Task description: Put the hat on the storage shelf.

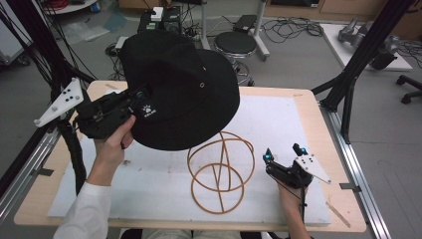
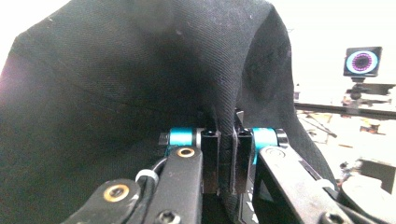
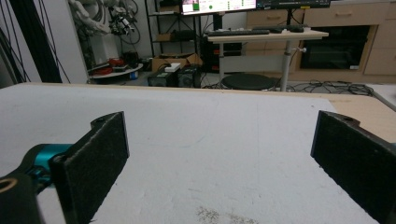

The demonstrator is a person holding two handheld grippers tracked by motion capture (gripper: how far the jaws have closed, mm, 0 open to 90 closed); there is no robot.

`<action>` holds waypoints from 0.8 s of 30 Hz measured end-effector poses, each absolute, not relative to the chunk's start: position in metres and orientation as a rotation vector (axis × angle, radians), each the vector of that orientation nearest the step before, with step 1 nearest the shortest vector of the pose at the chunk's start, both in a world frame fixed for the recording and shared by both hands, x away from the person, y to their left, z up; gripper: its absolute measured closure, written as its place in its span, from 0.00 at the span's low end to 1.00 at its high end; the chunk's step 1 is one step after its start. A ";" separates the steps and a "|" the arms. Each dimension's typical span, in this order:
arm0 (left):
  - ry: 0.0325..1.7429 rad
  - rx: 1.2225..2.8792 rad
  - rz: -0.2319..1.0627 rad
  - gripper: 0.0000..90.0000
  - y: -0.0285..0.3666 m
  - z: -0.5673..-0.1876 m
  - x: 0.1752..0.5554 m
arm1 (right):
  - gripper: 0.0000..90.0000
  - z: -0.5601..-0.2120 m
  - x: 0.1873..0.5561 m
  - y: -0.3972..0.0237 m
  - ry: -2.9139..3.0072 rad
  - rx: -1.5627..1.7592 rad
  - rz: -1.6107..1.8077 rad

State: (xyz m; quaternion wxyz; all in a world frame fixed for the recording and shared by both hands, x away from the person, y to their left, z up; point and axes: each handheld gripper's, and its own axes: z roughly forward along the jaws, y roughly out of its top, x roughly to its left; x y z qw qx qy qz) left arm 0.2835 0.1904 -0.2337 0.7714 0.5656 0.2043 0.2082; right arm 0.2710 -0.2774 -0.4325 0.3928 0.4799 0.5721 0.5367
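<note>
The left tongs point(image 1: 142, 94) pinched the brim of the black hat point(image 1: 184, 84), held above the surface point(image 1: 278, 124) over the wire stand point(image 1: 221, 172). The right tongs point(image 1: 283, 157) stood spread, holding nothing.

Wooden table point(image 1: 308, 107), white mat point(image 1: 278, 129), wire stand point(image 1: 221, 172)

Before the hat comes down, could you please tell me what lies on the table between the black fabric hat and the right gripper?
In the high view, a tan wire hat stand lies between the black fabric hat and the right gripper.
</note>
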 end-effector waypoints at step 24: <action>0.193 1.356 0.204 0.96 0.142 -0.237 0.278 | 0.04 -0.432 0.270 -0.277 1.456 1.201 1.363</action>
